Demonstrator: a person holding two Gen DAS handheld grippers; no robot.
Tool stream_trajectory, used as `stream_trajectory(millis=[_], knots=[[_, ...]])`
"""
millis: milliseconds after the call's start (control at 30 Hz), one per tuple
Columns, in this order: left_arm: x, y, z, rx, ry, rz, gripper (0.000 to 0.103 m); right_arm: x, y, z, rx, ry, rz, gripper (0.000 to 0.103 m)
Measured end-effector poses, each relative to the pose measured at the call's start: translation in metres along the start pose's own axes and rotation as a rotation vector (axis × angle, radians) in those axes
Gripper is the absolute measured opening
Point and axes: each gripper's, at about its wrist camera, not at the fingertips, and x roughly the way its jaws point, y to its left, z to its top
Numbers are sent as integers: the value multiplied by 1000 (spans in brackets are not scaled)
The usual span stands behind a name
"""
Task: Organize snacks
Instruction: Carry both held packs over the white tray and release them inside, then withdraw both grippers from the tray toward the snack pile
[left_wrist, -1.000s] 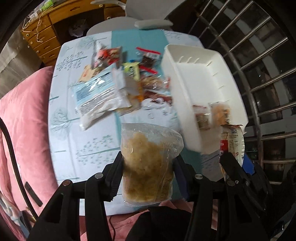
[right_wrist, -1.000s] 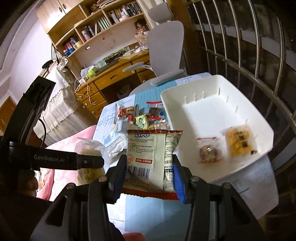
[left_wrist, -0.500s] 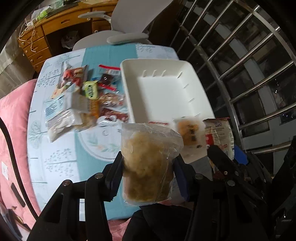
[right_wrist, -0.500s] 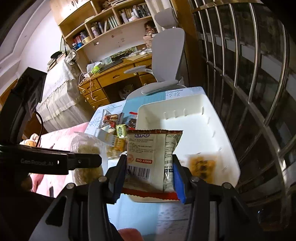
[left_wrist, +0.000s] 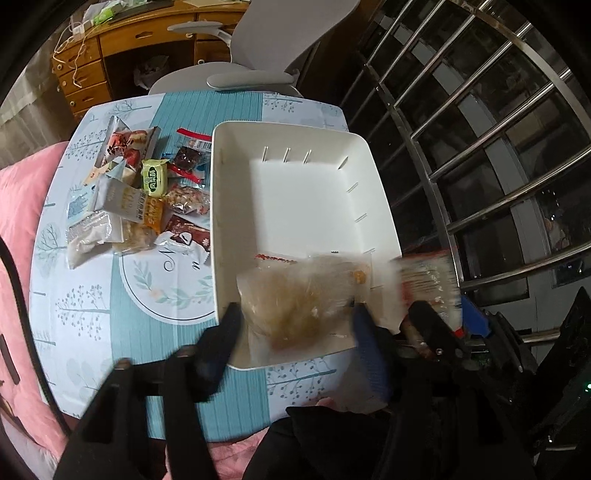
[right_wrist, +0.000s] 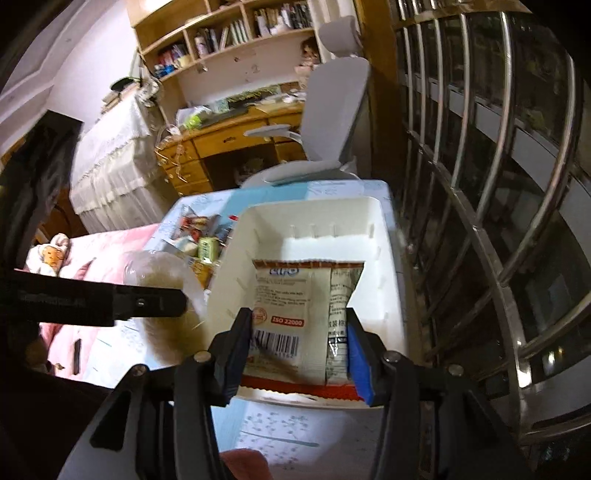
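left gripper (left_wrist: 295, 325) jaws opening, clear bag (left_wrist: 295, 295) loose between them over the white bin's (left_wrist: 236, 221) near end. right gripper (right_wrist: 299, 332) easing open around the printed packet (right_wrist: 295, 295); it may catch the near rim and spill onto the desk (left_wrist: 92, 295).

The left wrist view looks steeply down along its two black fingers (left_wrist: 218, 332), close over the near end of the white rectangular plastic bin (left_wrist: 218, 206), which lies straight ahead of the fingertips. The right wrist view faces less steeply down, its fingers (right_wrist: 236, 332) just above the same bin (right_wrist: 229, 280), with the wooden desk (right_wrist: 236, 136) far beyond them. Both views share the bin and the blue patterned tablecloth (left_wrist: 147, 295); each catches the other tool at its side.
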Motion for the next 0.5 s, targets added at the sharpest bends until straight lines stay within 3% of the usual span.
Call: stream_trajectory(millis=[167,500], knots=[[-1,-13,1,24,-26,25,77,-2,-21,-5,63,3,15,64],[-2,-11,-6,43,-40,58,77,12,-32,-17,158,51,77,65]])
